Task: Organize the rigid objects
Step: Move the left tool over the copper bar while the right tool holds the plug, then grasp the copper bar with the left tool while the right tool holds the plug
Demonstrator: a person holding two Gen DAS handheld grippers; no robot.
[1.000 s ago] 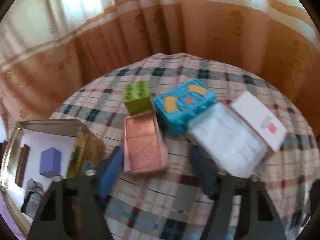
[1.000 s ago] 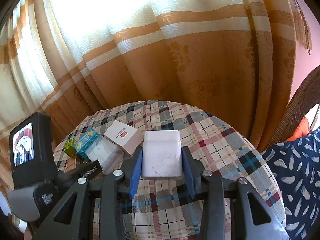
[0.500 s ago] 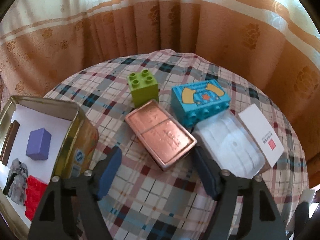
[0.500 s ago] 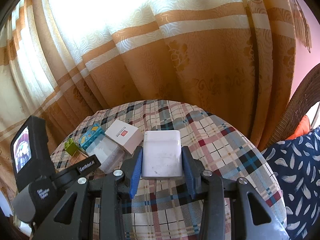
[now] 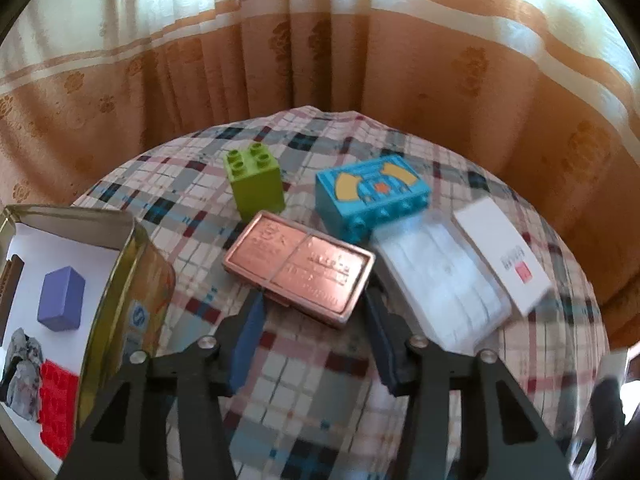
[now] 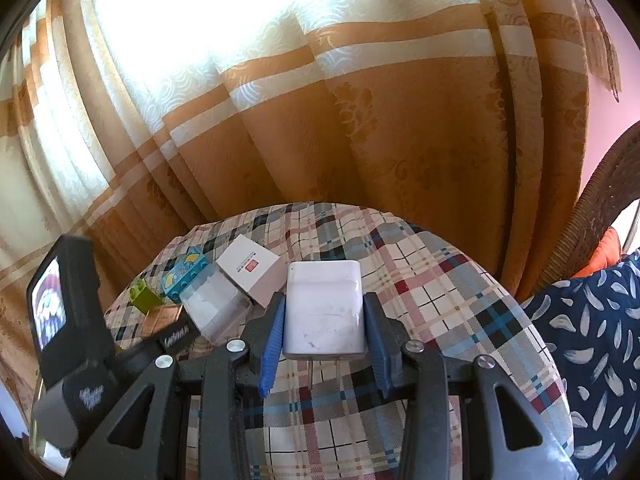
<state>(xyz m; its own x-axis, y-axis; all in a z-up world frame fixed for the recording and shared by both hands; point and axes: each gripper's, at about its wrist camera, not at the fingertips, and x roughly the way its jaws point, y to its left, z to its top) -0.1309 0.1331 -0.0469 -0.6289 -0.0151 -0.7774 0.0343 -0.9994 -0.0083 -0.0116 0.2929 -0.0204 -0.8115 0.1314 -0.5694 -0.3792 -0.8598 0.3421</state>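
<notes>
A flat copper-coloured tin [image 5: 300, 264] lies slantwise on the plaid tablecloth [image 5: 304, 380]. My left gripper [image 5: 312, 304] straddles the tin's near end. Its jaws are closing, and both blue pads [image 5: 248, 328] touch the tin's near corners. Behind the tin stand a green brick [image 5: 256, 184] and a blue printed brick [image 5: 372, 200]. To its right lie a clear plastic case [image 5: 440, 280] and a white box with a red label [image 5: 504, 256]. My right gripper [image 6: 325, 300] is shut on a white plug adapter [image 6: 324, 308], held above the cloth.
An open gold tin box [image 5: 132, 280] stands at the left; it holds a purple block [image 5: 62, 300], a red brick [image 5: 56, 404] and a grey lump [image 5: 22, 368]. Curtains ring the round table. A wicker chair [image 6: 600, 208] and a patterned cushion [image 6: 600, 340] sit to the right.
The left jaws opened and left the copper tin lying flat and turned, then narrowed onto its near end. The right gripper and the adapter have not moved.
</notes>
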